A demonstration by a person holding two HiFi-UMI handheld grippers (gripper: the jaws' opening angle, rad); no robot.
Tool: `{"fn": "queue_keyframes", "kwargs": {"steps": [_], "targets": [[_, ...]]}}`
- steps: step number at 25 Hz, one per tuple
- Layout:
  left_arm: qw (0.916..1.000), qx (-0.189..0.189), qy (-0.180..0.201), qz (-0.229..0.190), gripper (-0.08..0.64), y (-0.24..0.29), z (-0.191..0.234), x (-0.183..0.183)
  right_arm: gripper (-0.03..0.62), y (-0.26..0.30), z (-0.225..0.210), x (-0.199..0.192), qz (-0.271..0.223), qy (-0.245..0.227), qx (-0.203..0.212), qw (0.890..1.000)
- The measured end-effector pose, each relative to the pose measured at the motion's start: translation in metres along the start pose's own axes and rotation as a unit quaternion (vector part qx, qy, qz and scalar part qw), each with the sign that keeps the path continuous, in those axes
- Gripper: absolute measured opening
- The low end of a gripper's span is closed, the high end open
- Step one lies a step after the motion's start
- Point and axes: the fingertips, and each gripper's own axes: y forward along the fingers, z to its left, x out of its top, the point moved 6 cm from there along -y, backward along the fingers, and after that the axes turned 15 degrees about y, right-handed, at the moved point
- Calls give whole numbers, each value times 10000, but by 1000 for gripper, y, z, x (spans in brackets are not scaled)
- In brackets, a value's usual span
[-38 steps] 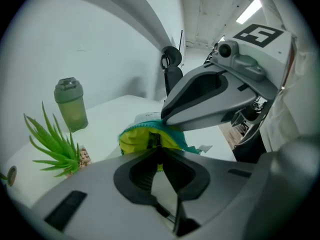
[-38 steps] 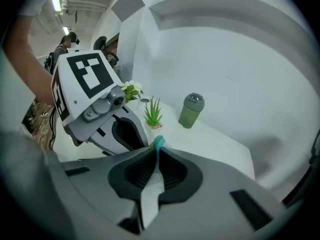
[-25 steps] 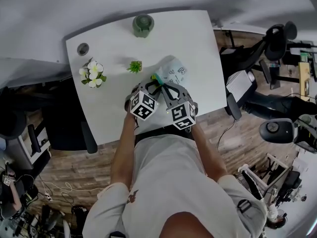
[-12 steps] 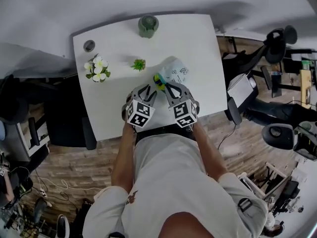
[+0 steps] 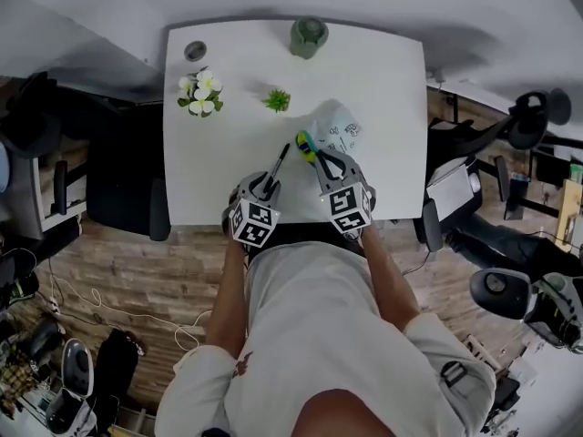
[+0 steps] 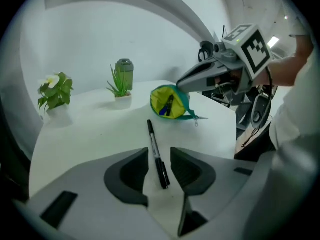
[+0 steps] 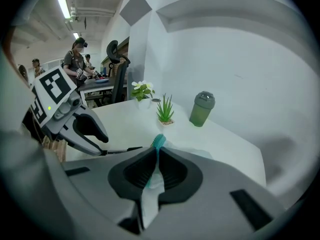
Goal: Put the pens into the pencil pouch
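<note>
Pens, it seems, already sit in the pencil pouch (image 6: 167, 104), its rim clamped by the right gripper (image 7: 154, 165), while one black pen (image 6: 156, 151), at the pouch's seven o'clock, lies ungripped between the left gripper's (image 6: 159, 168) jaws, apart though just closing.

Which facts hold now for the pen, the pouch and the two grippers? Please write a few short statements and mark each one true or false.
1. The right gripper is shut on the rim of the pencil pouch. True.
2. The black pen is inside the pouch. False: it lies on the table, between the jaws of the left gripper. These jaws have just been closing, but the pads do not press on the pen.
3. The pouch is zipped shut. False: its mouth is open, and other pens show inside.
4. A green cup stands near the far edge of the table. True.
</note>
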Motion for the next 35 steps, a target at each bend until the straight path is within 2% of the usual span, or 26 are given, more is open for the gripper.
{"fn": "queue_keyframes", "kwargs": {"steps": [6, 10, 16, 24, 35], "targets": [[9985, 280, -386, 262, 106, 2, -13, -26, 25, 0, -2, -1, -12, -148, 139, 9998], [9975, 451, -412, 355, 54, 5, -15, -32, 25, -1, -2, -3, 14, -199, 206, 9996], [9986, 260, -412, 207, 51, -5, -10, -24, 25, -2, -2, -3, 10, -226, 259, 9994], [9992, -264, 299, -87, 51, -25, -1, 11, 25, -4, -3, 2, -35, -178, 259, 9995], [9929, -788, 869, -172, 51, 13, 10, 52, 25, -2, -2, 6, -37, -60, 173, 9998]]}}
